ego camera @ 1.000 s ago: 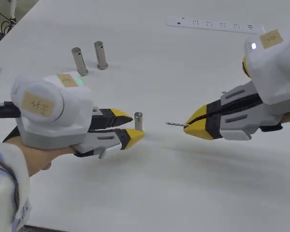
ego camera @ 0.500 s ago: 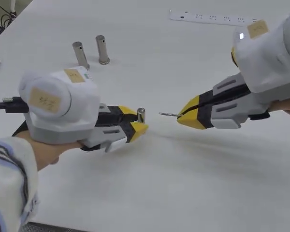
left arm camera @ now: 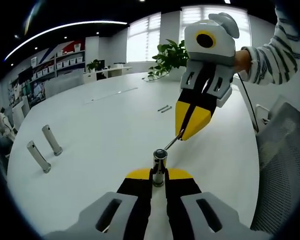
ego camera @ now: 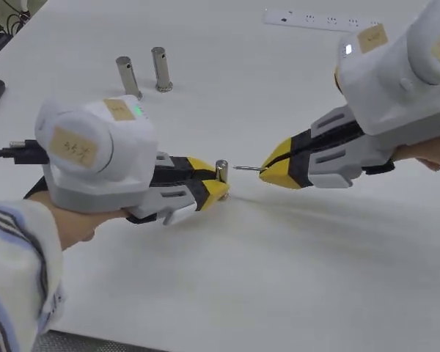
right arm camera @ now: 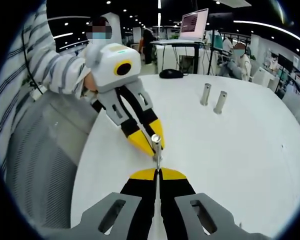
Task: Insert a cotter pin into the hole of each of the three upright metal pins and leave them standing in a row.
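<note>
White bench (ego camera: 293,279) — I'm clamping metal pin (ego camera: 221,169) in left gripper (ego camera: 218,181), cotter pin (ego camera: 246,168) in right gripper (ego camera: 267,170), aiming level.

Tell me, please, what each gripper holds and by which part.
Left gripper: metal pin, at its lower shaft. Right gripper: cotter pin, by one end.

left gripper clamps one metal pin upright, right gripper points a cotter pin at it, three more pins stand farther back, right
Not three: the head view shows two, left spare pin and right spare pin. The left gripper, clamped pin, right gripper and cotter pin are as stated.
</note>
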### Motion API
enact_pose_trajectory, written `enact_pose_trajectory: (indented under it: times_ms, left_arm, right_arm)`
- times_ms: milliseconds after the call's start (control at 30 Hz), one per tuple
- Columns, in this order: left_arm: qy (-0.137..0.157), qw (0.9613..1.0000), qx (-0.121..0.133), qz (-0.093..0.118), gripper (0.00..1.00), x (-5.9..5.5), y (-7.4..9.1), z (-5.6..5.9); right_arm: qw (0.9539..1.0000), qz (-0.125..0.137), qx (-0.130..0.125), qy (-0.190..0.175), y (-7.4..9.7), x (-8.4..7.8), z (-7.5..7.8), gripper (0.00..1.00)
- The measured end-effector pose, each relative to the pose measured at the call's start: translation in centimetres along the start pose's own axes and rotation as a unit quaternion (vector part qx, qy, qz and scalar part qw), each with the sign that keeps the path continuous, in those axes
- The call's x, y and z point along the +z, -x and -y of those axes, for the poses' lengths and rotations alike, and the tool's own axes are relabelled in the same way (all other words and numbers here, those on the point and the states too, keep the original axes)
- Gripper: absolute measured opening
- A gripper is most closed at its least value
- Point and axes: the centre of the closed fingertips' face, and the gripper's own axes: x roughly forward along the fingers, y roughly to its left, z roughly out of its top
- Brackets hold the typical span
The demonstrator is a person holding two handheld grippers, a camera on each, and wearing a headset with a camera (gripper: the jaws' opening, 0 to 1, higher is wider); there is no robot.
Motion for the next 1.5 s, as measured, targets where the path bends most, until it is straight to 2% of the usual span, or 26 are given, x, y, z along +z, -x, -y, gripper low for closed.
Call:
enact_pose_trajectory:
  times_ms: [1133, 1500]
  left_arm:
    - [-0.015, 0.9995, -0.028, 0.001, 0.07, 0.0, 0.1, 0.2]
    - [-0.012, 0.9995, -0.029, 0.007, 0.07, 0.0, -0.1, 0.3]
  right_arm:
    - [0.9995, 0.013, 0.009, 0.027, -1.4, 0.7, -0.1, 0.02]
    - [0.999, 0.024, 0.009, 0.037, -2.3, 1.7, -0.1, 0.03]
